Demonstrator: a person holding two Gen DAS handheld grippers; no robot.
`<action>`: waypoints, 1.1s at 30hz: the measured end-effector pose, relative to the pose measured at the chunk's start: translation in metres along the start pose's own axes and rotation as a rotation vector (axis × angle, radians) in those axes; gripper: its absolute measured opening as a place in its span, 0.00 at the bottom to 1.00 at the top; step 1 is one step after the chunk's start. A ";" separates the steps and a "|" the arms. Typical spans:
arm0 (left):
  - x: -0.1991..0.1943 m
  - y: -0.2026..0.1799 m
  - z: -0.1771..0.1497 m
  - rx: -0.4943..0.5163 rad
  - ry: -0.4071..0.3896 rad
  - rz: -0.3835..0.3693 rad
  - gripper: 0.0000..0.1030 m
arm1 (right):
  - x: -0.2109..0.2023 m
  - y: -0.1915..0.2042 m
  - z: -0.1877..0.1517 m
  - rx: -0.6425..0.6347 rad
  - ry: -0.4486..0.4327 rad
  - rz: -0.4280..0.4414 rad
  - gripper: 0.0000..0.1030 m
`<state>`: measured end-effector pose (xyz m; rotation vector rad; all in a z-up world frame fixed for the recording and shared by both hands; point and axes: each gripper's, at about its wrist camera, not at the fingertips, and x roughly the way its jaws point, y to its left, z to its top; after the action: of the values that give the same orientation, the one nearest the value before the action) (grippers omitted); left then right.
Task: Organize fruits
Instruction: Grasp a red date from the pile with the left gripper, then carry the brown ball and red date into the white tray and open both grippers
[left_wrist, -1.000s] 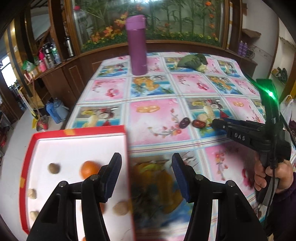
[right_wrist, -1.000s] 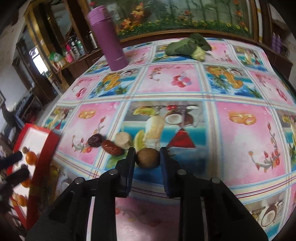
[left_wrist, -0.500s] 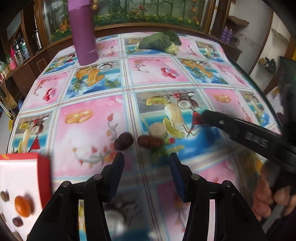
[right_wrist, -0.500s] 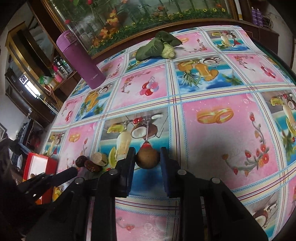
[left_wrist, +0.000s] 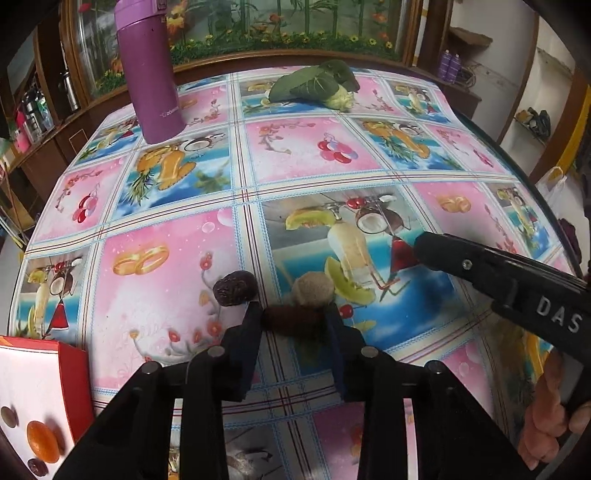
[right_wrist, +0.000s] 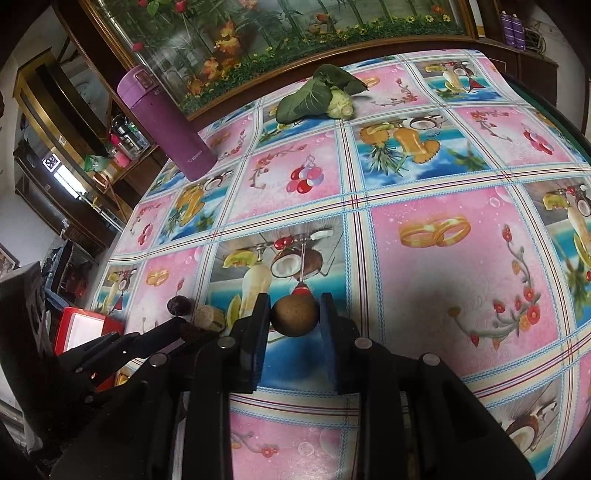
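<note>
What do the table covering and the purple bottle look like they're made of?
Table covering: likely glossy vinyl or oilcloth; printed fruit squares with a soft sheen. Purple bottle: probably matte-coated metal, an insulated flask by its look; even, dull purple wall with small printed lettering near the base.

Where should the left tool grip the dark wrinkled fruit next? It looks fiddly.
Across the middle of the dark fruit, probably from above. It is a small oval lying loose on the cloth, with clear cloth on its left and the left tool just to its right.
</note>
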<state>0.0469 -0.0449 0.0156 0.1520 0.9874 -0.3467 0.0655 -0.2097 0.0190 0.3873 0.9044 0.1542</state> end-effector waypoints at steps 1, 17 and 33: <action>0.000 0.000 0.000 0.001 -0.001 -0.002 0.32 | 0.000 0.000 0.000 0.001 0.002 0.000 0.28; -0.081 0.027 -0.051 -0.097 -0.106 0.059 0.32 | -0.002 0.004 -0.004 -0.002 -0.014 0.003 0.28; -0.161 0.117 -0.122 -0.291 -0.214 0.215 0.32 | -0.020 0.061 -0.031 -0.074 -0.118 0.099 0.28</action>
<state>-0.0886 0.1335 0.0802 -0.0429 0.7908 -0.0190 0.0306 -0.1518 0.0407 0.3682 0.7613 0.2527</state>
